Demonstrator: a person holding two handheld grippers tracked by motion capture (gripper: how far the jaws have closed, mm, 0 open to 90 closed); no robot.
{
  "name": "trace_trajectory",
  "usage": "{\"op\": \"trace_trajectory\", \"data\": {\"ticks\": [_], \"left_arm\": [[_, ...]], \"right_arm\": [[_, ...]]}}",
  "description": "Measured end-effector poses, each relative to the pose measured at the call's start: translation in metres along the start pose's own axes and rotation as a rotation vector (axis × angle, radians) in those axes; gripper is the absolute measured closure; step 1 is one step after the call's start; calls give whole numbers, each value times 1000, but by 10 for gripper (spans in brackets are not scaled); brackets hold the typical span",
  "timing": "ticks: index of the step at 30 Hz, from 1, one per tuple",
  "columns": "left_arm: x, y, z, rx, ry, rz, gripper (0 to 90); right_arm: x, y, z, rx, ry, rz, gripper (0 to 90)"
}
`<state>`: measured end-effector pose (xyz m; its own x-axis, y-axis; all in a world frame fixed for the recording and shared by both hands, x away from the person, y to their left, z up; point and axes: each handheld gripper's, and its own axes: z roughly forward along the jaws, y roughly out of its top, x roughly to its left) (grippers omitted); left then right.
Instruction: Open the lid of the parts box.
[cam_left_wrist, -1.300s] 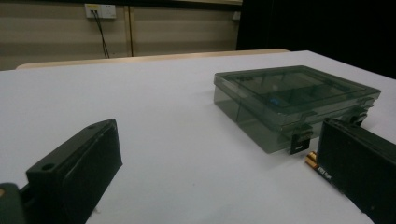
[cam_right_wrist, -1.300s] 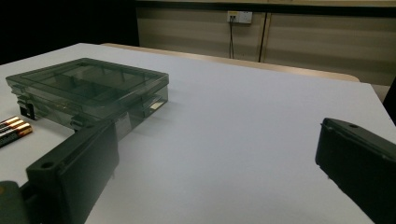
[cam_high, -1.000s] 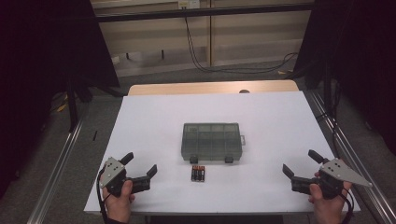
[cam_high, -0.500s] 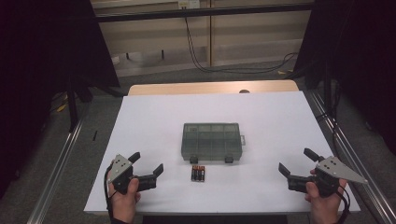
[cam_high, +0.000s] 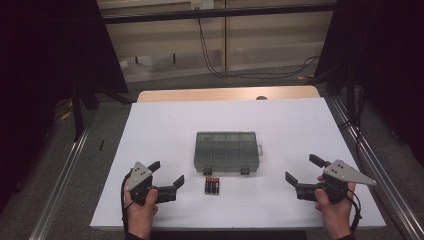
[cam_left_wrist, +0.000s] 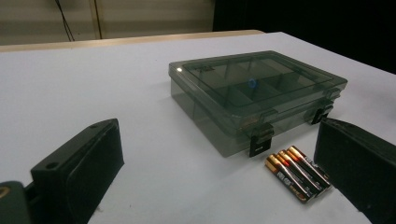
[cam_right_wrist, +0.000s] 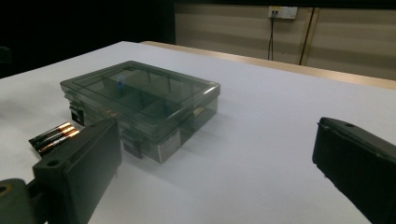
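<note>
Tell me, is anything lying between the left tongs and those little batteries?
Nothing visible does. The left tongs stand open beside the batteries, with bare white table between them. The closed plastic box sits just behind the batteries, not in the path.

Dim, soft-focused pictures; dark surroundings

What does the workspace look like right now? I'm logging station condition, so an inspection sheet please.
Surface: white table, bare apart from the items below.
Job's things: grey compartment box, lid shut, latches toward the person; three batteries side by side just in front of it.
Clutter: nothing seen.
Grippers: left gripper and right gripper open, holding nothing.
Cables: black cables on the floor behind.
Surroundings: dark curtains, pale wall.
</note>
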<state>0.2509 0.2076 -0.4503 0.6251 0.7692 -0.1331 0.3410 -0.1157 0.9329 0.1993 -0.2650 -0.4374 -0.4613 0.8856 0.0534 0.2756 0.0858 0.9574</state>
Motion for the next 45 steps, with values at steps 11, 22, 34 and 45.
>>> {"op": "trace_trajectory", "data": {"ticks": [11, 22, 34, 45], "left_arm": [[-6, 14, 15, 20, -40, 2, 14], [-14, 27, 35, 44, -16, -12, 202], [-7, 44, 51, 45, -16, -56, 816], [6, 29, 55, 161, -78, -78, 900]], "right_arm": [[4, 12, 19, 26, 48, 16, 98], [4, 28, 37, -21, 61, 62, 413], [17, 45, 64, 21, 140, 5, 892], [16, 29, 74, 194, 114, -48, 900]]}}
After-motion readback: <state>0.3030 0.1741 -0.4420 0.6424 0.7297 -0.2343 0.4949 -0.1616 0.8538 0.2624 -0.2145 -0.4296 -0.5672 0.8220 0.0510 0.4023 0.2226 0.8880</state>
